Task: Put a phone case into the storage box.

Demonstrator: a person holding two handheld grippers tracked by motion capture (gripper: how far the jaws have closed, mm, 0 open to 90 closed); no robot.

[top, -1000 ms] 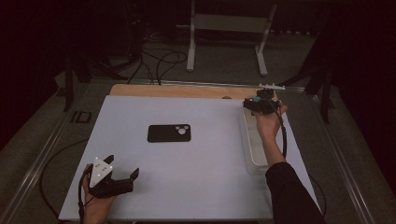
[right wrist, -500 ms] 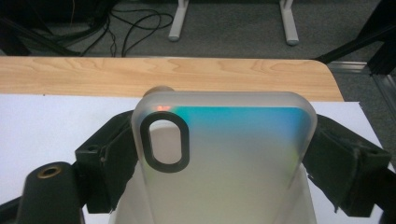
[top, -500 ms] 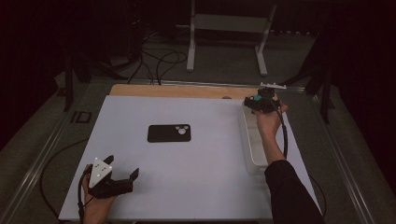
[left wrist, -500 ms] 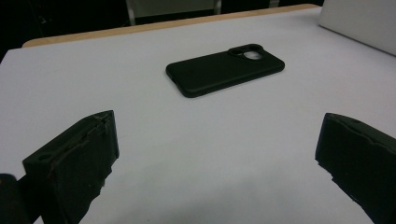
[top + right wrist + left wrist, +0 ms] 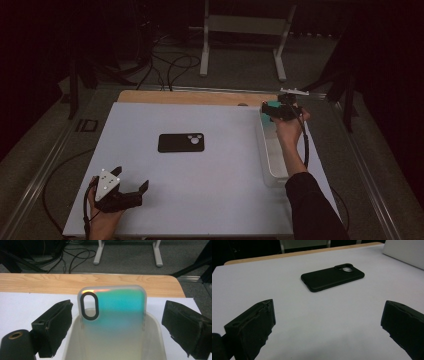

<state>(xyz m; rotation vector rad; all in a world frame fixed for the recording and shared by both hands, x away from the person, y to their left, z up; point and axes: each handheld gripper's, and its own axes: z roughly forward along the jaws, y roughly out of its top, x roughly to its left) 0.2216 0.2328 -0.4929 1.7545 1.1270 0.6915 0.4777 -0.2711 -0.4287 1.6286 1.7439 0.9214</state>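
Inside the translucent white tub (image 5: 155, 340), at the bench's (image 5: 210, 200) right side, a glossy phone case (image 5: 113, 315) with a teal-to-pale sheen and an oval cut-out leans upright. The right gripper (image 5: 117, 327) hangs over the tub, jaws spread either side of the case, not touching. Left of the tub, across bare white surface, lies a matte black phone (image 5: 181, 142). The left gripper (image 5: 131, 192) rests spread, near the front edge.
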